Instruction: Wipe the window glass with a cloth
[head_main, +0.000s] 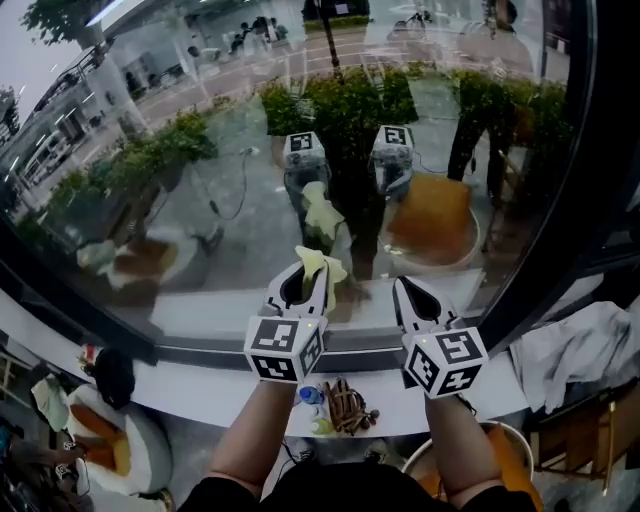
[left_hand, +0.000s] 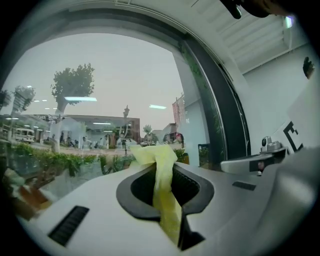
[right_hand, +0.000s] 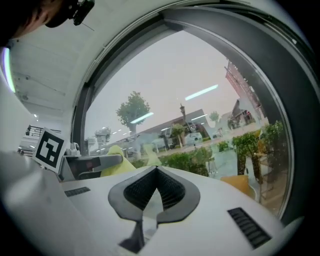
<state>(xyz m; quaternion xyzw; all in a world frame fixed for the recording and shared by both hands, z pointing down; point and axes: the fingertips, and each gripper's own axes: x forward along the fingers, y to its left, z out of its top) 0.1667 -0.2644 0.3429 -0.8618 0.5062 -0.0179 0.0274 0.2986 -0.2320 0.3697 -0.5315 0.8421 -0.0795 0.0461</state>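
A pale yellow cloth is pinched in my left gripper, whose jaws are shut on it; the cloth's free end pokes out toward the window glass. In the left gripper view the cloth runs up between the closed jaws and bunches at the tips. My right gripper is held beside the left one, jaws shut with nothing between them. The right gripper view also catches the yellow cloth and the left gripper at its left. Both grippers' reflections show in the glass above them.
A dark window frame runs down the right side, and a white sill lies below the glass. A grey-white cloth lies at the right. Small odds and ends sit on the sill between my arms.
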